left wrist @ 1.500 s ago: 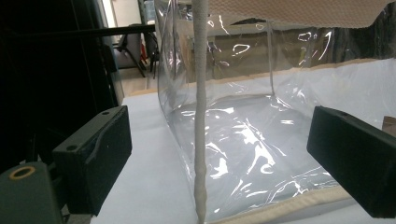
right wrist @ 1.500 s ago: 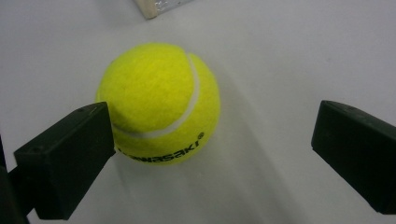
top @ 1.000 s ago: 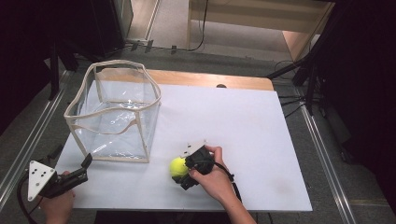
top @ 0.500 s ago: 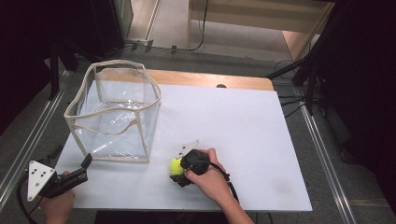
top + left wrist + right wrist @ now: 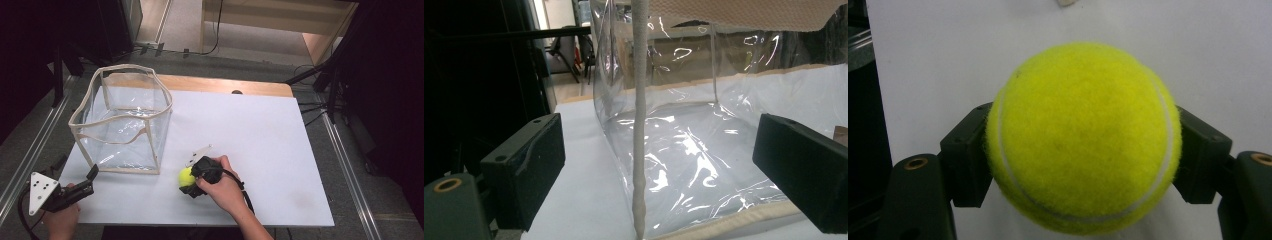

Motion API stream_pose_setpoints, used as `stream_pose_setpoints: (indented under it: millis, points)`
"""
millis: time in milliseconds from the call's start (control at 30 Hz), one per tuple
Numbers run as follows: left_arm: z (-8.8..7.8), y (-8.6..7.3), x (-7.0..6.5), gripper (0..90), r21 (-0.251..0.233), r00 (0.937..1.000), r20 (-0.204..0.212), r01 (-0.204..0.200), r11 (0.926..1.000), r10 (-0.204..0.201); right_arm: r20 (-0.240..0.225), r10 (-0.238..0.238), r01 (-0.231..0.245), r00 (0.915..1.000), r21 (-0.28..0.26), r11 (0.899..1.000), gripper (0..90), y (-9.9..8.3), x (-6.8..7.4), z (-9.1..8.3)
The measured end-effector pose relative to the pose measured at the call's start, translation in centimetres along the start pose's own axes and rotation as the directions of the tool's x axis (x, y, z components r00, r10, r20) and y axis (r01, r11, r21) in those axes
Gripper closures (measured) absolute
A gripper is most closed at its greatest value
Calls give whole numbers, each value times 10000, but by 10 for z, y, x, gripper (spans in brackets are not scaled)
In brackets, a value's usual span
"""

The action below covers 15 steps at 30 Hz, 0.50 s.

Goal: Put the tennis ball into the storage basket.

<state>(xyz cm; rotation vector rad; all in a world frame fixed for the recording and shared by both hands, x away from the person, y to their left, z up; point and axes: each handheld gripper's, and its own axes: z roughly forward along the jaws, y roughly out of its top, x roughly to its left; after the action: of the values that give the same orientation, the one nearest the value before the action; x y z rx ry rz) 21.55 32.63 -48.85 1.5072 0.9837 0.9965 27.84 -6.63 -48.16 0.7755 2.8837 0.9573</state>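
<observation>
Right claw (image 5: 189, 181) clamped on yellow tennis ball (image 5: 186, 176), jaws pressed to both sides, as seen in right gripper view (image 5: 1083, 137). Ball low on white counter (image 5: 260, 140), near front edge, left of middle. Left claw (image 5: 91, 175) spread apart, holding nothing, at front-left corner, aimed at clear bag (image 5: 122, 120) standing near left edge; beige corner seam (image 5: 640, 150) between its 2 jaws.
</observation>
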Motion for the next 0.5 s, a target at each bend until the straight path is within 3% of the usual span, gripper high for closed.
stream_pose_setpoints:
  millis: [500]
  points:
    - [0,0,0,69,-38,10000,39,30,10000,-30,-67,-328,326,9994,-248,9992,233,34,-5,-10]
